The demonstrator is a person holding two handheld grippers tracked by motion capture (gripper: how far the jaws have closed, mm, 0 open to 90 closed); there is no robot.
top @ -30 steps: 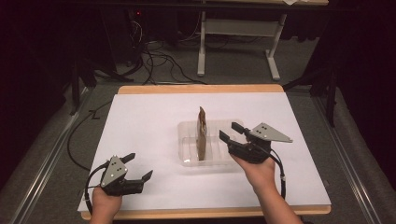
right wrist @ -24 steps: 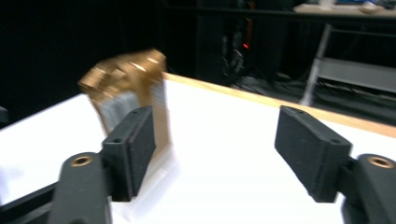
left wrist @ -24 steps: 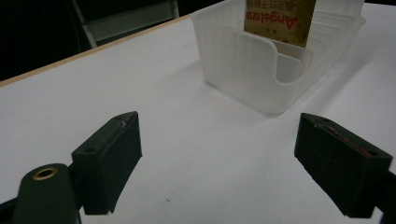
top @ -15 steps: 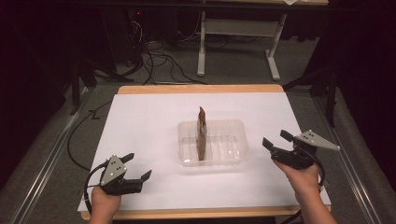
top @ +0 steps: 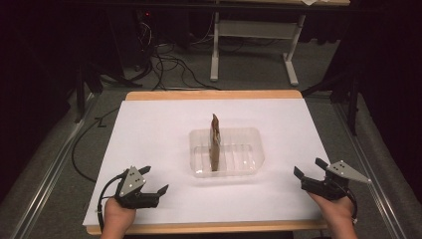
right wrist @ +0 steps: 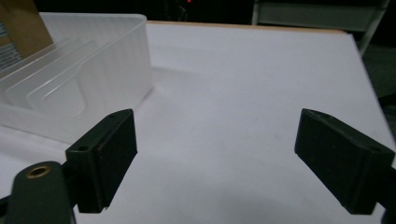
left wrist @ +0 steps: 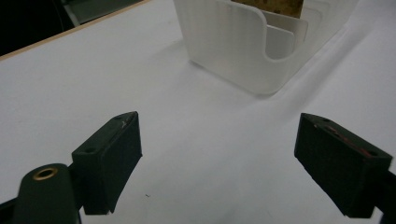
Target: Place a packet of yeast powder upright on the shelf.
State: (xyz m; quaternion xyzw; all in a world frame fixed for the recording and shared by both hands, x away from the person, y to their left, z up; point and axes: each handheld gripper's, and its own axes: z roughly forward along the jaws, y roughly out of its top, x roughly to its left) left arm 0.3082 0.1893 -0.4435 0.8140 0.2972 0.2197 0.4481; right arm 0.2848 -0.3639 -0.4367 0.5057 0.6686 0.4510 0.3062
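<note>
A clear plastic slotted rack sits mid-table on the white sheet. A flat brown piece stands upright on edge in one of its slots. My left gripper rests open near the front left edge, empty, well apart from the rack. Off to the front right, my right gripper is open and empty, with the rack to its left. The brown piece peeks in at that view's upper left corner.
The white sheet covers a wooden-edged table. Cables and a white desk frame lie on the floor beyond. A black cable trails off the left side.
My right gripper has drawn back from the rack's right side to the front right of the table, open. The brown piece stays standing in the rack. The left gripper has not moved.
</note>
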